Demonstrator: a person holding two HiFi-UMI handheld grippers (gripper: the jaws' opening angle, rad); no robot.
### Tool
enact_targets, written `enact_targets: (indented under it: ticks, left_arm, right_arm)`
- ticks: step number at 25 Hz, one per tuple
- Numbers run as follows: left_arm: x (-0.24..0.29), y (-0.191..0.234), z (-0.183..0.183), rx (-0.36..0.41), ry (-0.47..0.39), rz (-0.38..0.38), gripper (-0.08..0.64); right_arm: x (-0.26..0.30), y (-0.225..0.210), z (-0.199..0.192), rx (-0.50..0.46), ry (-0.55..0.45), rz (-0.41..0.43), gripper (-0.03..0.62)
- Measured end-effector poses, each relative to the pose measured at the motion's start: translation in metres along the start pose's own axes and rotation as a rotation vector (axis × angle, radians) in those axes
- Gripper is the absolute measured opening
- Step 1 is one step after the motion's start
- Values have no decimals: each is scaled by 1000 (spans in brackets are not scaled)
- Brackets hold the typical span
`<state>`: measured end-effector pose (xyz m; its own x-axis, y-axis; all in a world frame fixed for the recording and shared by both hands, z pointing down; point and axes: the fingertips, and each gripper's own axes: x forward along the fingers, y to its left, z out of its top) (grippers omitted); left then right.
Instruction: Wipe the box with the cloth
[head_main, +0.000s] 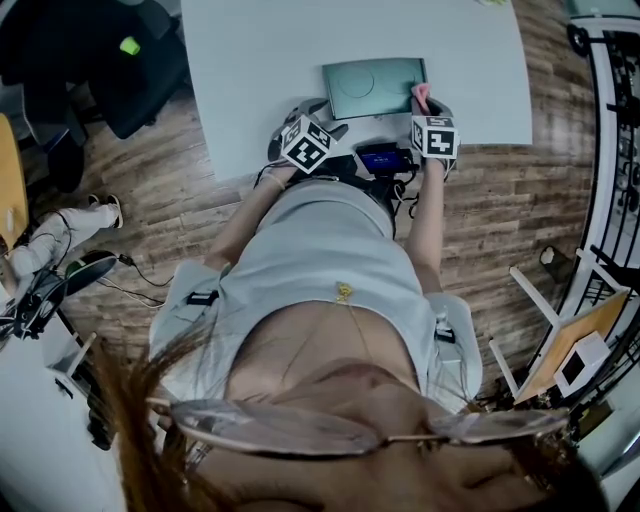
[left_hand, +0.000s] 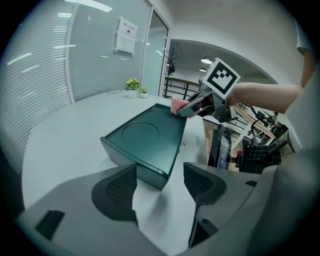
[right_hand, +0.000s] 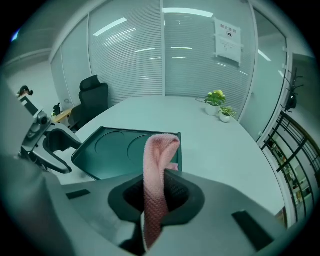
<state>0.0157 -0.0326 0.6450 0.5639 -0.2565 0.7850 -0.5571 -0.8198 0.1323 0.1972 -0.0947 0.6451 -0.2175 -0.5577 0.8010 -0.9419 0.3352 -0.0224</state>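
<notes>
Pink knitted cloth (right_hand: 156, 170) stands up in a folded strip between the jaws of the right gripper (right_hand: 156, 187), which are clenched tight on its lower part. The free upper end curls over and hangs loose. It looks soft, light and floppy, so it will likely bend wherever it is pressed; holding it low on the bunched fold, as here, leaves the top end free to rub with.

In the head view the cloth (head_main: 421, 96) sits at the near right corner of a dark green box (head_main: 375, 88). Whether it touches the box cannot be told. The box lies flat on a white table (head_main: 250, 60), close to the table's near edge and just in front of the person. Its top is smooth and shows two shallow round hollows.

The left gripper (left_hand: 160, 182) is released: its two padded jaws stand apart with only bare table between them. The near left corner of the box (left_hand: 147, 137) lies just beyond the jaw tips, not touched.

The box looks stiff and hard, probably not heavy, and its smooth finish on a smooth table suggests it could slide when wiped. A good place to steady it would be the near left corner or the low side wall, where the open jaws are already lined up.
</notes>
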Motion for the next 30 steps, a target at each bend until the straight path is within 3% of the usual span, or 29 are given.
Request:
enact_targets:
  ticks: [5,30]
  left_arm:
    - [0,-4,-1,9,7,1,291]
    - [2,0,-1,10,15,10,291]
  right_arm:
    - [-2,7,-1,23,-17,25,38]
    - [8,68,4,-108,69,212,38]
